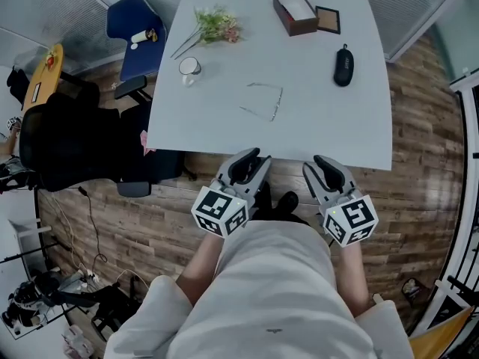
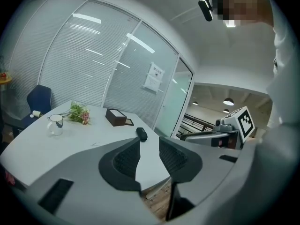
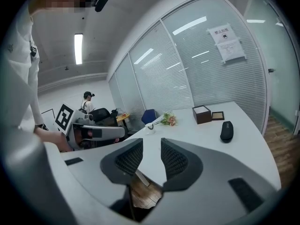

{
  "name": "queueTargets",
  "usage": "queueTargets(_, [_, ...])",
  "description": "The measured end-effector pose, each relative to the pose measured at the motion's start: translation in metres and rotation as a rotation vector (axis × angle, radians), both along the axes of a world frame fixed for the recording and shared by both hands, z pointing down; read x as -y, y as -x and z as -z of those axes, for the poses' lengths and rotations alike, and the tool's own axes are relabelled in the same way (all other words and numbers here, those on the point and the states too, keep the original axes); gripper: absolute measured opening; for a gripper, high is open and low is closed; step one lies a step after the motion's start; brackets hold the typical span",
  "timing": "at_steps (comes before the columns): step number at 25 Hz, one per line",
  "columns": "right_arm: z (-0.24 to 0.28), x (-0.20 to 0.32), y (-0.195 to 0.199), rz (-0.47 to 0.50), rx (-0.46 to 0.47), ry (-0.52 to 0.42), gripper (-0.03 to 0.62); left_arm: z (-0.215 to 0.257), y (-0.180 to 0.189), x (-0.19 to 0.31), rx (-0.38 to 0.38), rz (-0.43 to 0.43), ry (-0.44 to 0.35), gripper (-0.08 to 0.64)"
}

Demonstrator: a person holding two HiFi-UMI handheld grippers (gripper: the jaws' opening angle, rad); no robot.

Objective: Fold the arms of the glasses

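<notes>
Thin wire-framed glasses (image 1: 263, 102) lie on the pale grey table (image 1: 322, 126) with their arms spread out, a little left of the middle. Both grippers hang short of the table's near edge, in front of the person's body. The left gripper (image 1: 251, 163) is open with nothing between its jaws, and its own view shows the gap in the left gripper (image 2: 150, 156) over the table's corner. The right gripper (image 1: 329, 167) is also open and empty. In its own view the right gripper (image 3: 151, 159) frames the table's edge and the wooden floor.
On the table are a black glasses case (image 1: 343, 65), a brown open box (image 1: 294, 12) with a small brown square (image 1: 328, 19) beside it, a bunch of flowers (image 1: 217, 25) and a glass mug (image 1: 189, 68). A blue chair (image 1: 138, 28) and a black office chair (image 1: 67, 140) stand at the left.
</notes>
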State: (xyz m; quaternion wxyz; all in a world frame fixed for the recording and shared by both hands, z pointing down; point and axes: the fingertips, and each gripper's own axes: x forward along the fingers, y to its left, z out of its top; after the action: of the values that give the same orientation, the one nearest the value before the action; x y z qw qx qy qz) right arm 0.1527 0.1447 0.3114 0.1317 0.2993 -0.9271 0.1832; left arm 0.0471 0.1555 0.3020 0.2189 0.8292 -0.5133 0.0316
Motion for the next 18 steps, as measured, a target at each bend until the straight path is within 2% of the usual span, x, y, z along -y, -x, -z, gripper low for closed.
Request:
queueTargets(5, [0.002,0.028,0.011,-0.026,0.000,0.015,0.179,-0.001,0.015,0.025,-0.005,-0.008,0.009,0.152])
queueTargets(18, [-0.001,0.106,0.044,-0.103,-0.061,0.045,0.178,-0.007,0.053,0.108,-0.055,-0.077,0.025,0.164])
